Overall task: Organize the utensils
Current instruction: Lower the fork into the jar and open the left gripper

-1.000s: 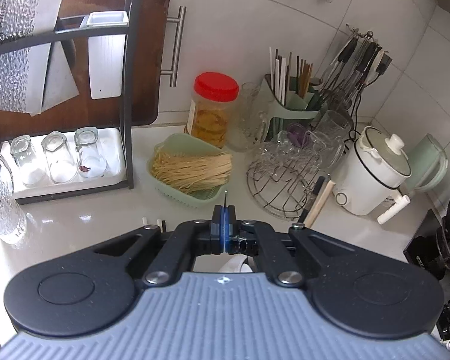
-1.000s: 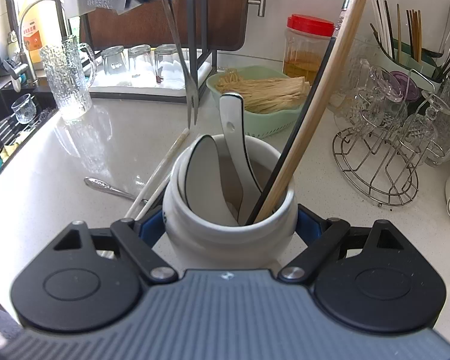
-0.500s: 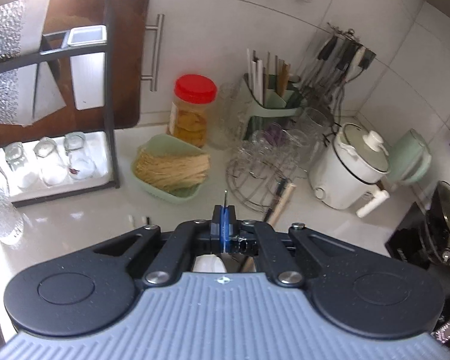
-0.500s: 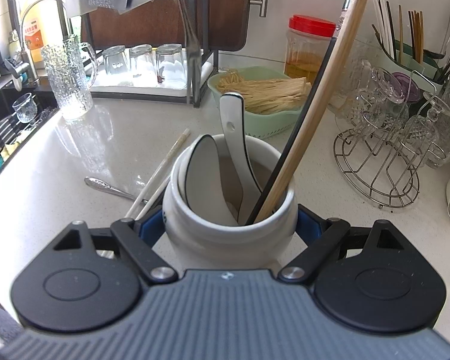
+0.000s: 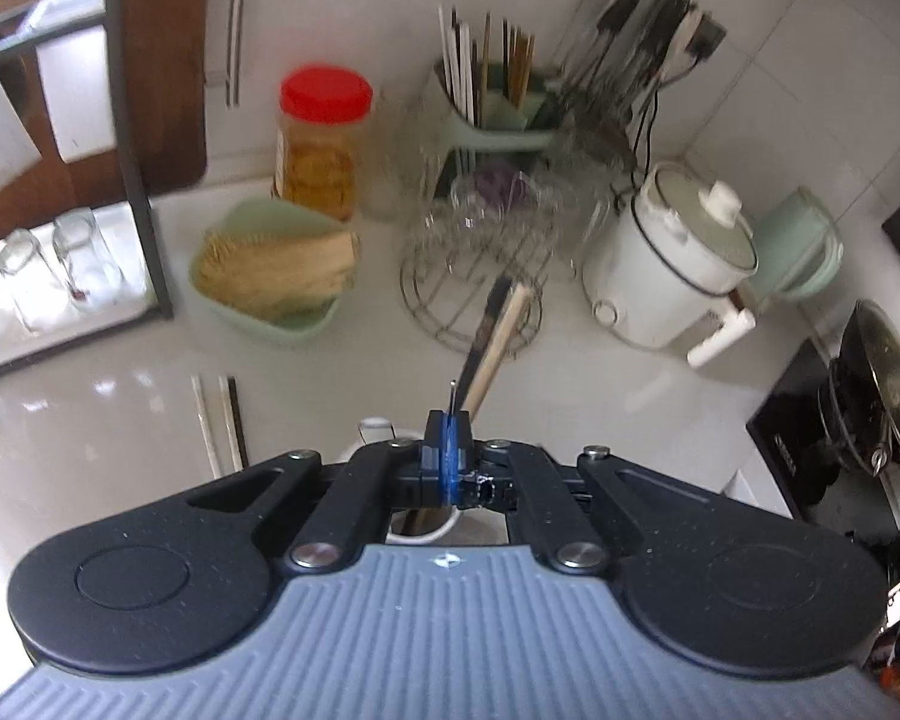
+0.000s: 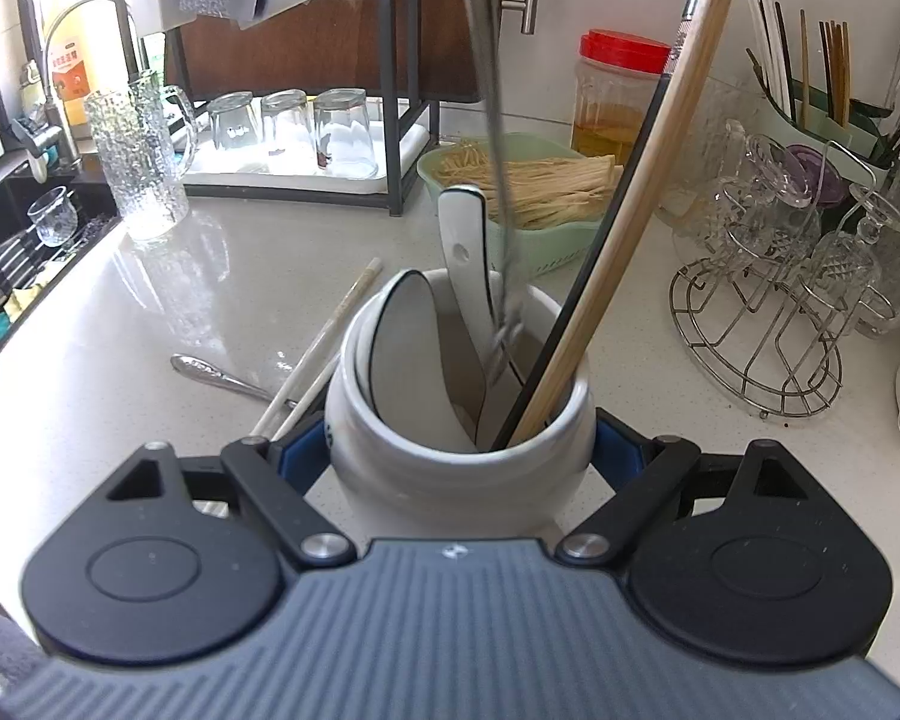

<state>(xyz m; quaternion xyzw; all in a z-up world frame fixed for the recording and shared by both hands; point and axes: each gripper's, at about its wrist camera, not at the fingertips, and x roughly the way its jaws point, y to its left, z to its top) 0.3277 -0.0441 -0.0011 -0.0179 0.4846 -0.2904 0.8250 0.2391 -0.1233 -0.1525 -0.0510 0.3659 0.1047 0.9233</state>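
Utensils are gathering in a white ceramic crock (image 6: 456, 450) that is sitting on the pale worktop (image 6: 150, 312), the right tongs (image 6: 459, 450) clamping it from both sides. Two white spoons (image 6: 465, 252) and long chopsticks (image 6: 624, 222) are standing inside. The left tongs (image 5: 447, 444), pressed fully together, are pinching a metal fork (image 6: 498, 252) whose prongs are hanging into the crock's mouth. Left of the crock, a metal spoon (image 6: 210, 375) and pale chopsticks (image 6: 324, 348) are lying loose.
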